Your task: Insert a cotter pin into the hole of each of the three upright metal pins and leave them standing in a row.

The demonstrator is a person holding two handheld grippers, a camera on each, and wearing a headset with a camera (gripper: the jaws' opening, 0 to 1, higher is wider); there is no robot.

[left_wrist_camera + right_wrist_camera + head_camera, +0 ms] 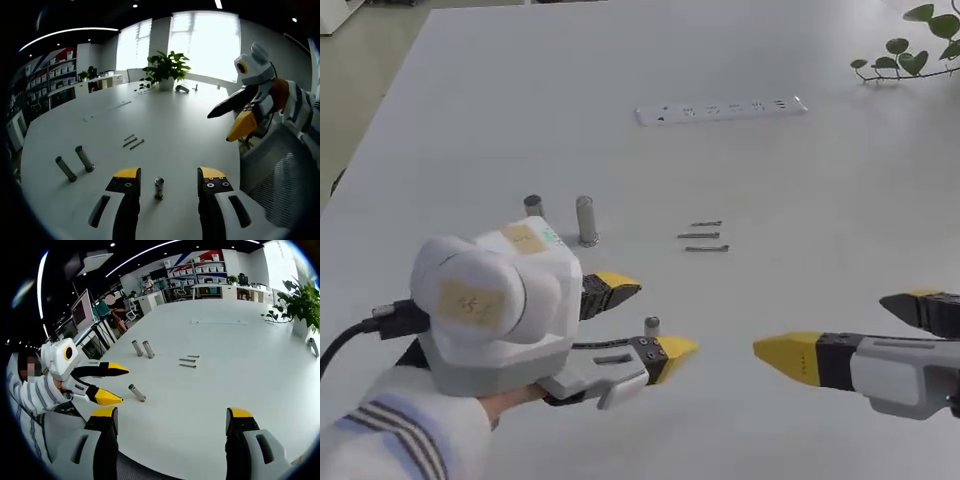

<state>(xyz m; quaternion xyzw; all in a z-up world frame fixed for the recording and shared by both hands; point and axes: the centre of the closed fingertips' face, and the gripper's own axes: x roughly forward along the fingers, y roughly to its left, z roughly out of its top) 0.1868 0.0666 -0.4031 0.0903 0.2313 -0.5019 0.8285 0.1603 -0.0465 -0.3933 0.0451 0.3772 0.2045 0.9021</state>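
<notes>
the left tool (650, 318) is closest, low at the left of the head view, held in a hand (505, 405) with a striped sleeve (390, 440). its two jaws are spread wide and grip nothing. one metal pin (159, 187) stands upright between them, with a gap on each side in the left gripper view. the right tool (830, 328) comes in from the right. its jaws are also spread wide and empty, with tips aimed toward the left tool and well apart from it.

there are three metal pins in all: the one between the left tool's jaws, and two more (586, 220) standing near each other farther back and to the left. three cotter pins (698, 236) lie flat and roughly parallel, one behind another, off to the right of that pair and loose on the tabletop (800, 180). one power strip (720, 110) lies across the far side. one leafy plant (920, 45) reaches in at the far right corner.

the left edge of the tabletop shows at the upper left of the head view, with floor (350, 60) beyond it. in the right gripper view the near edge curves low under the right tool's jaws. bare surface runs wide between the pins and the power strip, and from the cotter pins out to the plant.
</notes>
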